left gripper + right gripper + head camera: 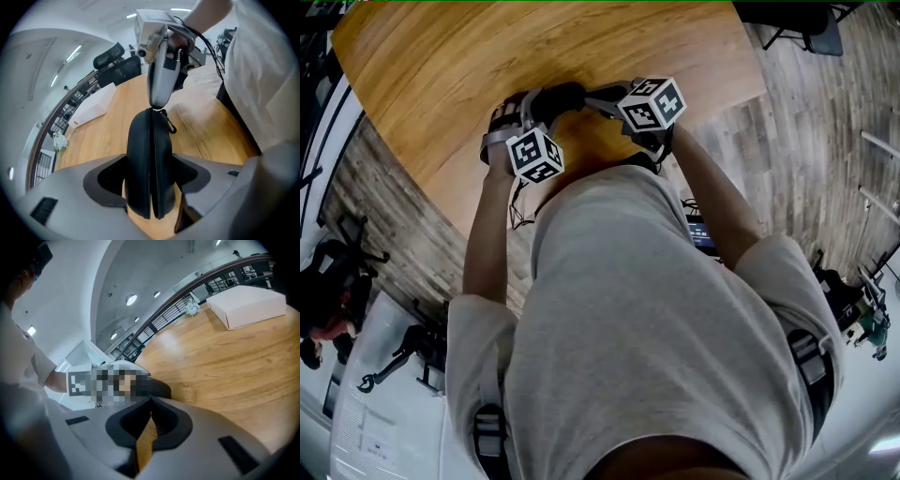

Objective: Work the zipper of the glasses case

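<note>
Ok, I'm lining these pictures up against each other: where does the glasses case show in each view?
Head view: upper centre, the black glasses case over the wooden table.
Left gripper view: centre, seam-on, clamped between the jaws.
Right gripper view: lower centre, just beyond the closed jaw tips, partly behind a blurred patch.
Shared landmark: the wooden table.

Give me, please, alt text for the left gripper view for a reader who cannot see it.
A black glasses case is clamped in the left claw, zipper seam facing the camera. The shut right claw meets its far end over a wooden table; a white box lies at left.
</note>
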The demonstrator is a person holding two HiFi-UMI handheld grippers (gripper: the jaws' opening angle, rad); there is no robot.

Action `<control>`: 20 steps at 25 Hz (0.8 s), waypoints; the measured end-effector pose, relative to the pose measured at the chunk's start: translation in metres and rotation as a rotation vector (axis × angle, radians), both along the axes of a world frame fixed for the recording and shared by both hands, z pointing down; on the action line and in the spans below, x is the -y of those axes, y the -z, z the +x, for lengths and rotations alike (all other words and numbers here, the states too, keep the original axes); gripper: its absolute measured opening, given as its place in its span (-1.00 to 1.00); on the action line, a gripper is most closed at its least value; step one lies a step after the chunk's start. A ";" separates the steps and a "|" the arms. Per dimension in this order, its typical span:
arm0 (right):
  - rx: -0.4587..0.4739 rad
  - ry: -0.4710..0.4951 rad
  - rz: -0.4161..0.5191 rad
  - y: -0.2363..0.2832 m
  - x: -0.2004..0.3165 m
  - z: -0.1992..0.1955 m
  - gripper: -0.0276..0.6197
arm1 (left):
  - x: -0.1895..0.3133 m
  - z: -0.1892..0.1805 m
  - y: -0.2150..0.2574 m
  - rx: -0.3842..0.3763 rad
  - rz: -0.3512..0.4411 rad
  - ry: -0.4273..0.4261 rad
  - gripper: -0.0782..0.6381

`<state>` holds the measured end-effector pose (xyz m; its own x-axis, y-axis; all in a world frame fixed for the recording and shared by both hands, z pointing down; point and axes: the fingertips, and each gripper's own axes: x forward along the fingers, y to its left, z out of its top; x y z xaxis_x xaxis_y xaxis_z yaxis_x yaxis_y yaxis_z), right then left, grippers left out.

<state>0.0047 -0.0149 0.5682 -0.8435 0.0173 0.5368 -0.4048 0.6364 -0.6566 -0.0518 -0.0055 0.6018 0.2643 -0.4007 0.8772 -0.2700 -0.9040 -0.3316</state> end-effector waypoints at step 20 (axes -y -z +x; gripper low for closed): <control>0.171 0.025 -0.132 -0.016 0.008 0.012 -0.82 | 0.005 0.010 -0.001 -0.022 -0.067 -0.086 -0.01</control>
